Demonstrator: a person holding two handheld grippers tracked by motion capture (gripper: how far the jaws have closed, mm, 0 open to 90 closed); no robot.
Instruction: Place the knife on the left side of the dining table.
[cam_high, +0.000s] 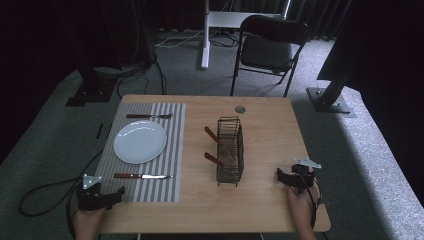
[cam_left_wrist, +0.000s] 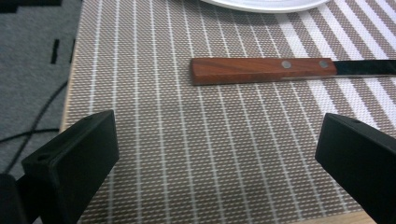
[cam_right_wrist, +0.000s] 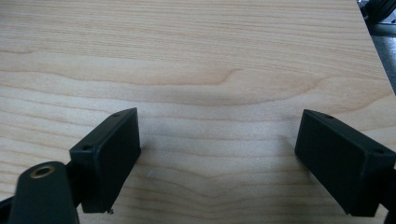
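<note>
A white plate (cam_high: 140, 142) lies on a striped placemat (cam_high: 170, 170) at the table's left. Beyond the plate lies a wooden-handled fork (cam_high: 148, 116); a wooden-handled knife (cam_high: 142, 176) lies on its near side. The knife's handle (cam_left_wrist: 261, 70) is just ahead of my left gripper (cam_left_wrist: 219, 158), which stands open over the mat's near-left corner (cam_high: 107, 196). A black wire rack (cam_high: 230, 150) in the table's middle holds two wooden-handled utensils (cam_high: 214, 136). My right gripper (cam_high: 289, 177) rests open at the near right over bare wood (cam_right_wrist: 219, 154), nothing between its jaws.
A small round metal disc (cam_high: 240, 109) sits in the tabletop near the far edge. A black folding chair (cam_high: 270, 50) and a white stand leg (cam_high: 205, 45) are beyond the table. Cables (cam_high: 45, 192) trail off the left side onto the carpet.
</note>
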